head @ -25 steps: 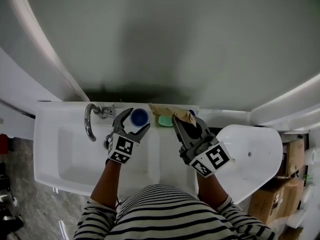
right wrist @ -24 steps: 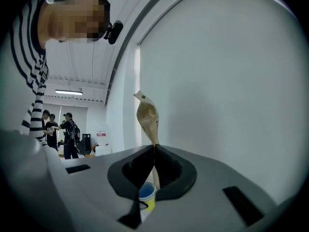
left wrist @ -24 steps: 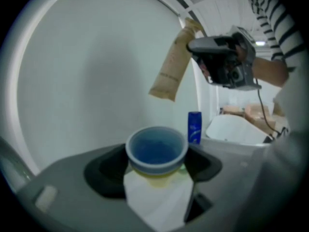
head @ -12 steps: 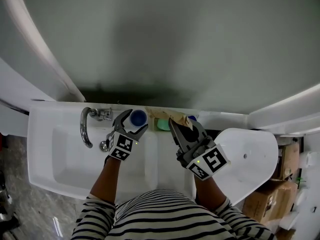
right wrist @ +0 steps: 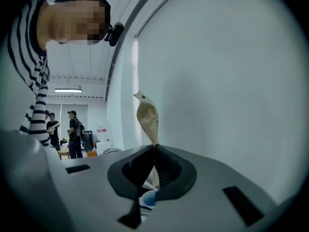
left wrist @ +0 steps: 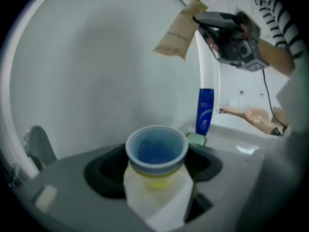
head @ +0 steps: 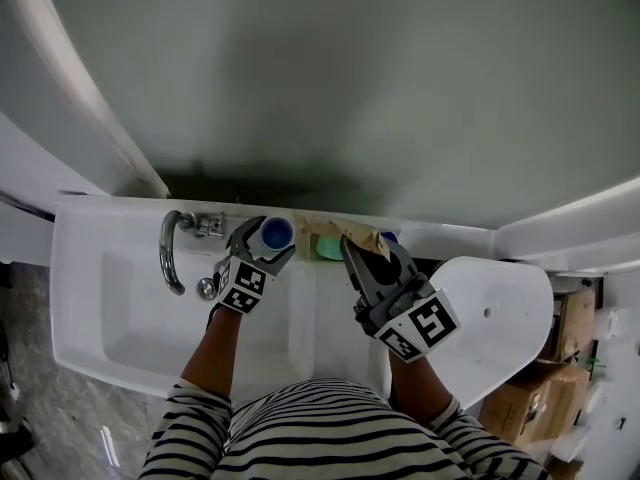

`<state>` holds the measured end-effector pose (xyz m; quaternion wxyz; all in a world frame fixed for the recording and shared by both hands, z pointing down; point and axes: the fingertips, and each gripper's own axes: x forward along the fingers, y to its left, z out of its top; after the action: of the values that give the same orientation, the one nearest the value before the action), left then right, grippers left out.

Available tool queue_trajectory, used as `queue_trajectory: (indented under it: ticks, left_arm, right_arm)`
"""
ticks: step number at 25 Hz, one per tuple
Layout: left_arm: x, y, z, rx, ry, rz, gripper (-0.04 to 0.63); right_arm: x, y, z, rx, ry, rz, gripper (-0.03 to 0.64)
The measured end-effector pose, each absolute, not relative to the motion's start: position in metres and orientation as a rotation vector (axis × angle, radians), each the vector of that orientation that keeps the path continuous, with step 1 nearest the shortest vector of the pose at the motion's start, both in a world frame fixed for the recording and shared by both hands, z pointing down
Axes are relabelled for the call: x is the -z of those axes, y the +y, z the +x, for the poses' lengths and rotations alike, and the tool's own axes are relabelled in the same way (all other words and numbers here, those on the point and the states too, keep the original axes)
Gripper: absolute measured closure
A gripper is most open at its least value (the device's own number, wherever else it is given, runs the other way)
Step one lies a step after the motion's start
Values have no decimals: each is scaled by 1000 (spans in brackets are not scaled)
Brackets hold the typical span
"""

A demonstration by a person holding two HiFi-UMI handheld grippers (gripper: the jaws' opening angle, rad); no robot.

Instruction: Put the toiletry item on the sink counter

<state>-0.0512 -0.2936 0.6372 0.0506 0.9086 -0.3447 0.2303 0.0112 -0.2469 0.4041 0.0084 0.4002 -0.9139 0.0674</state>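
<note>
- Now the left claw is clamped wide on a white bottle with a blue cap, at the back of the sink surface, near the faucet.
- Right claw is pressed together on a tan pouch that sticks up above it.
- Blue shampoo bottle stands by the wall.

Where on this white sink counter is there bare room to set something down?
Bare: the white counter left of the chrome faucet, and the strip right of the basin. Crowded: back ledge, with white blue-capped bottle, green block, blue shampoo bottle.
</note>
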Motion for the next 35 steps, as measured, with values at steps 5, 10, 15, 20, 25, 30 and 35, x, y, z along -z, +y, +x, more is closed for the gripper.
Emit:
queue_trajectory:
  ticks: [5,10,15,20,25,30,35]
  left_arm:
    - [-636,-295,-49,-686,-1048,2784,232]
    - [-637,-294,-47,-687,-1049,2802,229]
    - [-637,-294,-47,-695,-1058,2807,225]
    - [-638,-293,-46,-704,-1059,2818,216]
    - [-633,-291,-46,-693,-1046,2841,190]
    - [-621,-287,-49,-696,-1057,2868,179]
    - [-601,-278,-59,-681,-1129,2871,181]
  right_arm:
    - [-402,-246,10,-210,-2857,1247,609]
    - [-403,-246,10,-210,-2858,1243,609]
    - [-402,-245,9,-213,-2859,1240,608]
    - [-402,-245,10,-223,-2864,1244,608]
    - [-401,-245,9,-228,-2870,1243,609]
    - [-399,-246,8,-226,-2878,1239,609]
    - [-397,-245,8,-222,-2888,1241,609]
